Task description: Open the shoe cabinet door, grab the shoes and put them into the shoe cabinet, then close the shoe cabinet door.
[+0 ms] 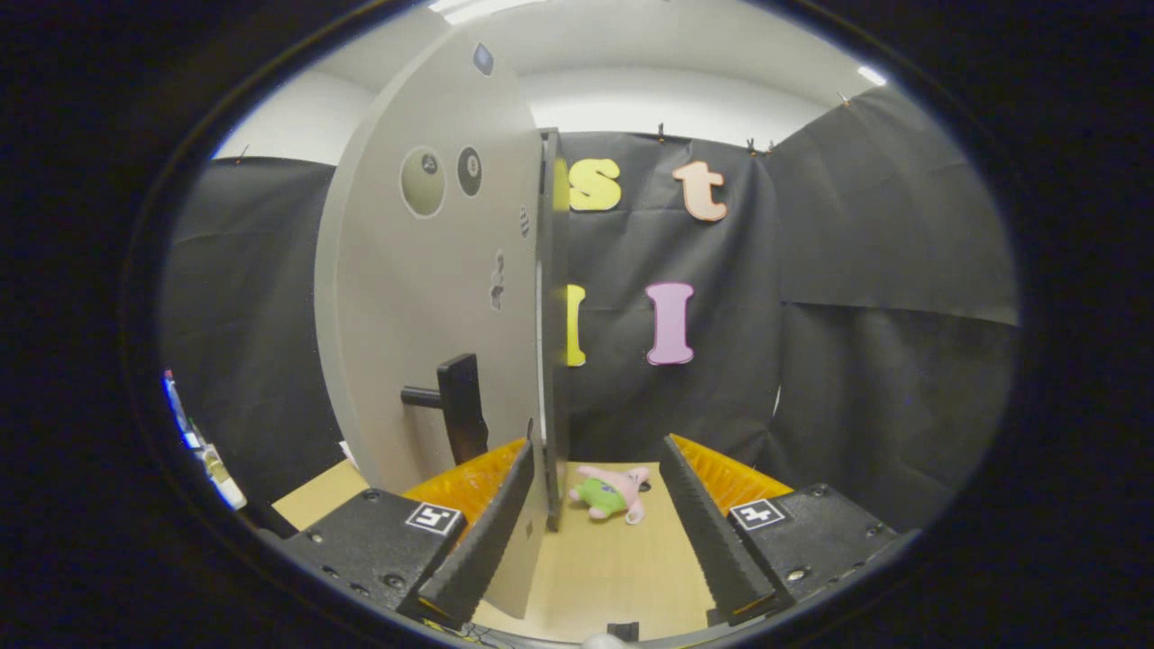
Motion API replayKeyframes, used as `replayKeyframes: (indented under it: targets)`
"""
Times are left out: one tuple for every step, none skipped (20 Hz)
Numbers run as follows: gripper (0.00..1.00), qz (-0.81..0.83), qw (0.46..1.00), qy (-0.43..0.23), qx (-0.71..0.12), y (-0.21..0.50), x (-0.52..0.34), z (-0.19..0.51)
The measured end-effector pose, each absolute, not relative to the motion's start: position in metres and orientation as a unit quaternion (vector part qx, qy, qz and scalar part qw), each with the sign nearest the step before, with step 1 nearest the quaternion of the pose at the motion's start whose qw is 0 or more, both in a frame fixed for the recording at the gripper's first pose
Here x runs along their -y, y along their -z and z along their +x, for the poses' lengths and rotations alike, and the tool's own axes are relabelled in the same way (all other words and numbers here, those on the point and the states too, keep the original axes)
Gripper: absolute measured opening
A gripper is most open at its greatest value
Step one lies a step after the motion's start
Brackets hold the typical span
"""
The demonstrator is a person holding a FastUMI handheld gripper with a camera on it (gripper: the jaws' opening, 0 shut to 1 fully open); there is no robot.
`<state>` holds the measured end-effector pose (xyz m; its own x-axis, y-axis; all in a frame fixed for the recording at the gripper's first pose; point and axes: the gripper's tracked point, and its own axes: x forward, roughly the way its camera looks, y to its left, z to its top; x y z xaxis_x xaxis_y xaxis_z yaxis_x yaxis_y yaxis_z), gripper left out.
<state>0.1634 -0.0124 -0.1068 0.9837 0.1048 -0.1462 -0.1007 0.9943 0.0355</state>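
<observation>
- The gripper (595, 532) is spread wide, its two fingers well apart and pressing on nothing
- The free edge of the shoe cabinet door (424, 297) stands between the fingers, close against the inner face of the left finger (487, 527); whether it touches is hard to tell through the fisheye bend
- The door is swung open, seen nearly edge-on, its pale face turned to the left side
- A dark lever handle (455, 406) juts from that face, just above and beyond the left finger
- On the light wooden floor (613, 577) ahead of the fingers lies a small pink and green plush toy (611, 494), just beside the foot of the door
- A few round and small stickers (422, 182) sit higher on the door face
- Judgement: the door-opening step looks done or nearly so; no shoes can be picked out here, so grabbing them, placing them inside and shutting the door all seem left to do
</observation>
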Motion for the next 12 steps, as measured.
replayKeyframes:
  targets:
    - [0.94,0.016,0.995,-0.059,-0.076,0.108,0.002,0.164]
    - [0.94,0.014,0.995,-0.065,-0.077,0.108,-0.008,0.164]
    - [0.94,0.011,0.995,-0.071,-0.075,0.107,-0.018,0.164]
    - [0.94,0.007,0.994,-0.075,-0.073,0.105,-0.029,0.165]
    - [0.94,0.004,0.994,-0.078,-0.071,0.105,-0.040,0.164]
    - [0.94,0.004,0.994,-0.081,-0.071,0.106,-0.050,0.165]
    - [0.94,0.004,0.994,-0.085,-0.071,0.105,-0.063,0.166]
    - [0.94,0.005,0.994,-0.085,-0.074,0.106,-0.073,0.167]
    - [0.94,0.008,0.994,-0.084,-0.074,0.106,-0.083,0.169]
    - [0.94,0.011,0.994,-0.083,-0.072,0.104,-0.094,0.171]
    - [0.94,0.016,0.994,-0.084,-0.072,0.105,-0.105,0.175]
    - [0.94,0.020,0.993,-0.086,-0.073,0.105,-0.117,0.177]
